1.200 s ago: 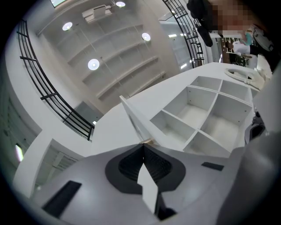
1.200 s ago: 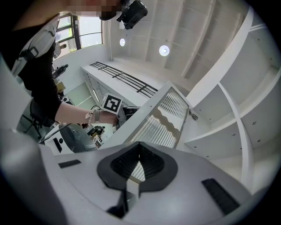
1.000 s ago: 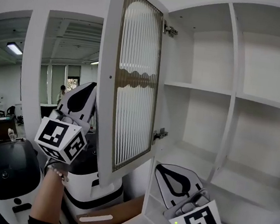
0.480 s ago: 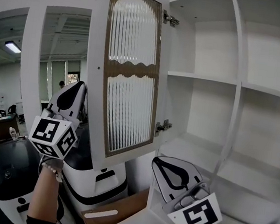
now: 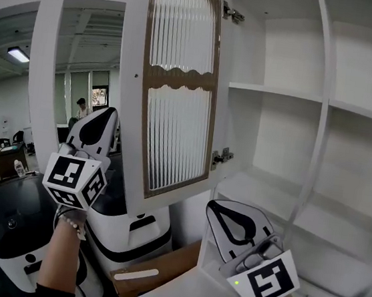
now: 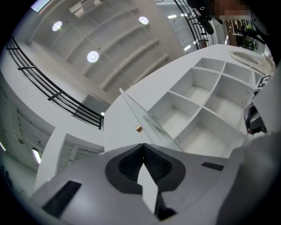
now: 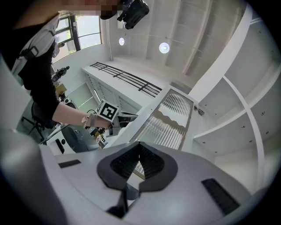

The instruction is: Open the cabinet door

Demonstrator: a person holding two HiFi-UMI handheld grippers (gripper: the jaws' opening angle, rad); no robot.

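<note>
We read left gripper (image 5: 104, 113) closed, holding nothing, near free edge of cabinet door (image 5: 180, 90) | right gripper (image 5: 218, 207) closed, holding nothing, below door's hinged lower corner | door stands wide.

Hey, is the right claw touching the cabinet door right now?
Apart. The head view shows the right claw below the lower corner of the cabinet door, with white cabinet wall showing between them.
</note>
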